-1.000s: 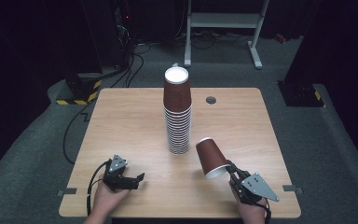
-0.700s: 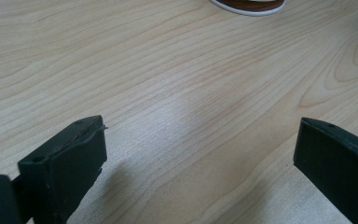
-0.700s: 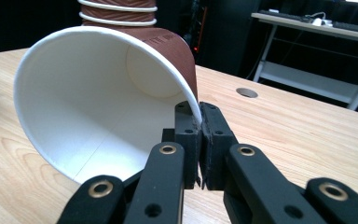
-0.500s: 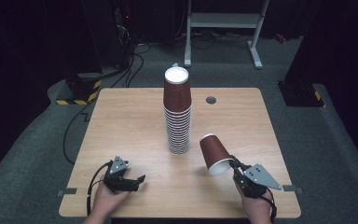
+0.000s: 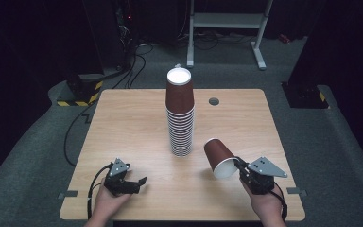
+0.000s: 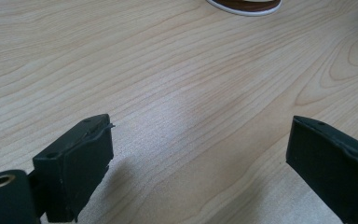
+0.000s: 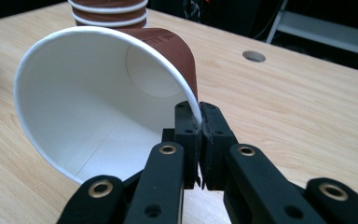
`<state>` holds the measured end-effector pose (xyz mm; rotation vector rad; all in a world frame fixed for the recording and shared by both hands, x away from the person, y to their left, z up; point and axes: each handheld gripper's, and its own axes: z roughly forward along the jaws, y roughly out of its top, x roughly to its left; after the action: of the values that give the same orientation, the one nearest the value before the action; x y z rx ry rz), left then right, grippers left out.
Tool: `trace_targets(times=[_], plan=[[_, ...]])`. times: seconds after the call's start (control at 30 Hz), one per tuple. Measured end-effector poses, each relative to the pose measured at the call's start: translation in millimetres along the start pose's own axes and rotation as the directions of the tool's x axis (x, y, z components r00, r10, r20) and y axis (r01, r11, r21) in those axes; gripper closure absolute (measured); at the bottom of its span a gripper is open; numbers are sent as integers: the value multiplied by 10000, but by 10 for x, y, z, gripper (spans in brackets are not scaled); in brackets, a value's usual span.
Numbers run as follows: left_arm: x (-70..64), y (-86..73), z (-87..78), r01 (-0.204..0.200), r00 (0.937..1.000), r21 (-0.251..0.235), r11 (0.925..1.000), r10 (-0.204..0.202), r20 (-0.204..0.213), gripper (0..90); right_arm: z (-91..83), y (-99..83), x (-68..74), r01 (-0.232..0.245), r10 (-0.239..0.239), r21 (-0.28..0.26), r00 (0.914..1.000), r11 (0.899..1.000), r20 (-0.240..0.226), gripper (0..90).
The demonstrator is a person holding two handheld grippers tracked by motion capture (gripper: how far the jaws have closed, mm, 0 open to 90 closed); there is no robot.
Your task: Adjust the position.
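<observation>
Carried a little further right and lower toward the worktop's (image 5: 123, 123) near edge over the last second: single paper cup (image 5: 219, 158), pinched in the right gripper (image 5: 238, 165). Jaws closed tight on the cup's white rim, one inside and one outside the wall, so the cup hangs tilted, mouth toward the person, brown base up and toward the stack; empty inside, plain white lining visible in the right gripper view (image 7: 102, 98). Probably held by the rim so it can be tipped and set down apart from the rest. Left gripper (image 5: 139, 182) resting low on the near left worktop, unmoved, jaws spread wide, nothing between them, apparently waiting. Farther off, mid-worktop: tall stack of brown paper cups (image 5: 180, 118), nested mouth-down, white base on top. Beyond, a round cable hole (image 5: 213, 101).
</observation>
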<state>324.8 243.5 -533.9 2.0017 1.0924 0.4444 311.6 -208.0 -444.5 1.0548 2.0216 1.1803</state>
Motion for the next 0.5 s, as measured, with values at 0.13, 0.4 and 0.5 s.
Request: trace_targets(times=[0.13,0.4,0.5], plan=[[-4,2,5,-32,10000,27,10000,32,-56,76,19,35,-20,-21,23,388,10000,9992,-51,866],[0,3,6,10,9999,30,10000,-10,-128,74,64,159,-53,119,-91,1194,9997,9928,-240,866],[0,2,5,1,9999,26,10000,-1,-106,74,86,194,-71,63,-20,1519,9996,9884,-286,866]])
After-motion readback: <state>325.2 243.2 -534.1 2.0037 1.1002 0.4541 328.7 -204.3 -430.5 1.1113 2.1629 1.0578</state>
